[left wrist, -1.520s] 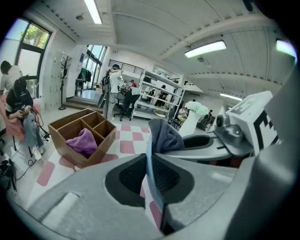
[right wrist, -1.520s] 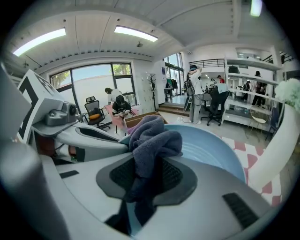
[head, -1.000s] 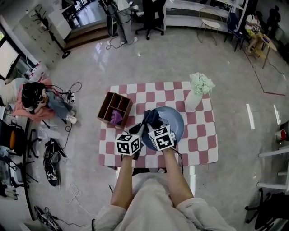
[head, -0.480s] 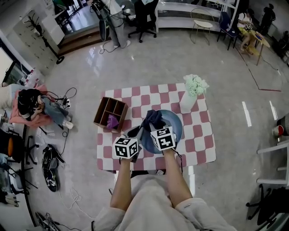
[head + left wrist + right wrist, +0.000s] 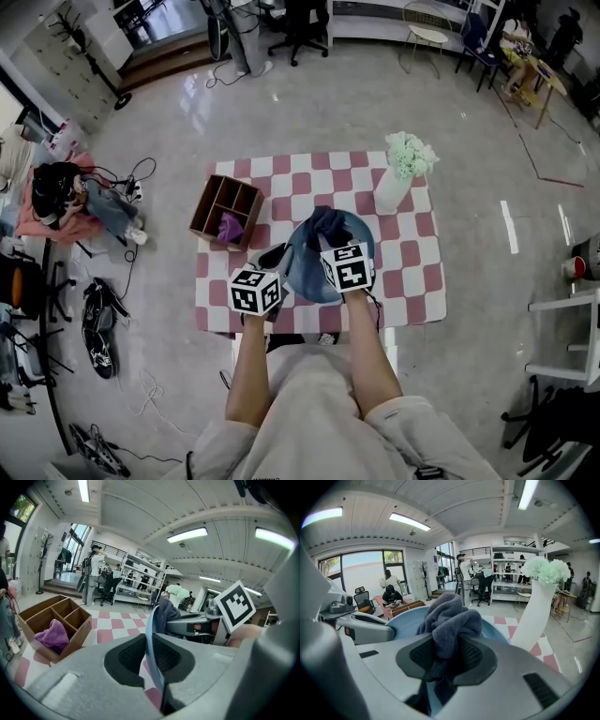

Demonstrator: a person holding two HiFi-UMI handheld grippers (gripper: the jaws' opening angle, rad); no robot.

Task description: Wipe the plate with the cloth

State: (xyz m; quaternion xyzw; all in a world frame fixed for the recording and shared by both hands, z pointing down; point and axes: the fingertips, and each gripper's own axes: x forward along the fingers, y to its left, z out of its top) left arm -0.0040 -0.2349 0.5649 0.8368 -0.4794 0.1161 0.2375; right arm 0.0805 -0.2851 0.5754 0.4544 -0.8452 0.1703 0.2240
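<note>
Left gripper (image 5: 149, 656): jaws pinched tight on the rim of the plate (image 5: 151, 634), holding it tipped up on edge off the table (image 5: 412, 281).
Right gripper (image 5: 445, 660): jaws squeezed onto a bunched dark cloth (image 5: 450, 616), with most of the wad poking out past the tips.
Plate: blue, straight ahead of the left jaws and just left of the right gripper, its face turned toward the right gripper.
Cloth on plate: the wad sits right in front of the right tips, up near the plate's far rim as seen from the left gripper. It looks pressed to the face, but I can't swear they're touching.
Other stuff: a wooden box (image 5: 56, 616) with a purple rag (image 5: 51, 635) is off to the left of the left gripper. A white vase (image 5: 532, 616) stands close on the right gripper's right.
Progress: I'd call this mid-wipe. Cloth grabbed, plate picked up and braced, that part's done. I can't see any dirt, so there's no telling how much of the face is covered.
Left to do: probably more passes over the lower face, then set the plate back down.
</note>
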